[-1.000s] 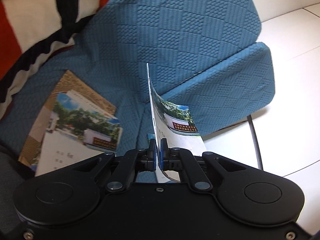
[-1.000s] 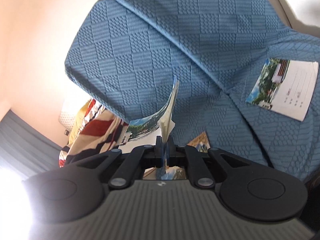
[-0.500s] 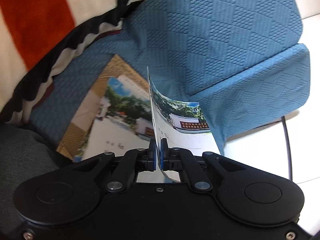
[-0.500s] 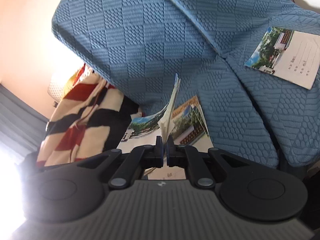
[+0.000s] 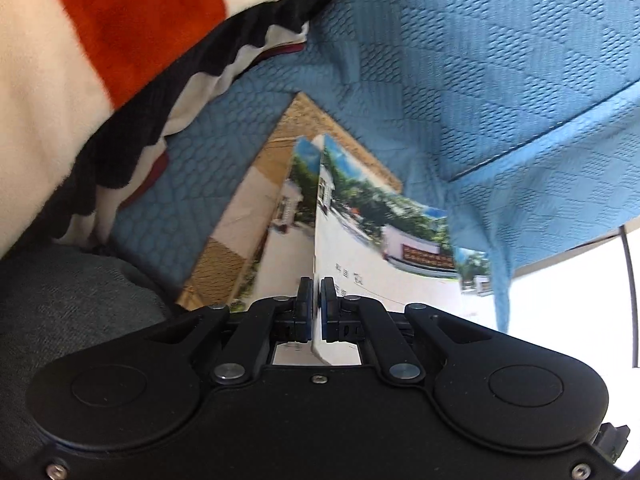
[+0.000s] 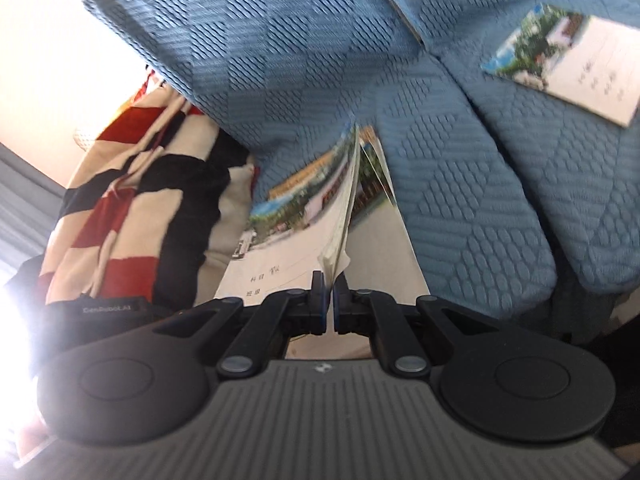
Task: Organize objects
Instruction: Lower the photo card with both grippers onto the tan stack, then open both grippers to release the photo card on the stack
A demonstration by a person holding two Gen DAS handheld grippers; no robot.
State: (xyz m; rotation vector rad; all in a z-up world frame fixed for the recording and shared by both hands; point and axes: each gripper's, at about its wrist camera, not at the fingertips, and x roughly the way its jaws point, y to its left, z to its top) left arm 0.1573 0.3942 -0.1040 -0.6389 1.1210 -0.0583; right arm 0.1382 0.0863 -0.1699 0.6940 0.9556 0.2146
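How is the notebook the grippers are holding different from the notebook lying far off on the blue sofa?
The held notebook is pinched along its edge by the right gripper and the left gripper, standing on edge and bowed; the far notebook lies flat, untouched. The held notebook hangs over a small pile beside the striped blanket; the far notebook sits alone on the blue sofa. Both show the same photo cover with white lined space.

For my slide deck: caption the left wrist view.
Left gripper pinches a notebook above a stack of notebooks on the blue sofa.
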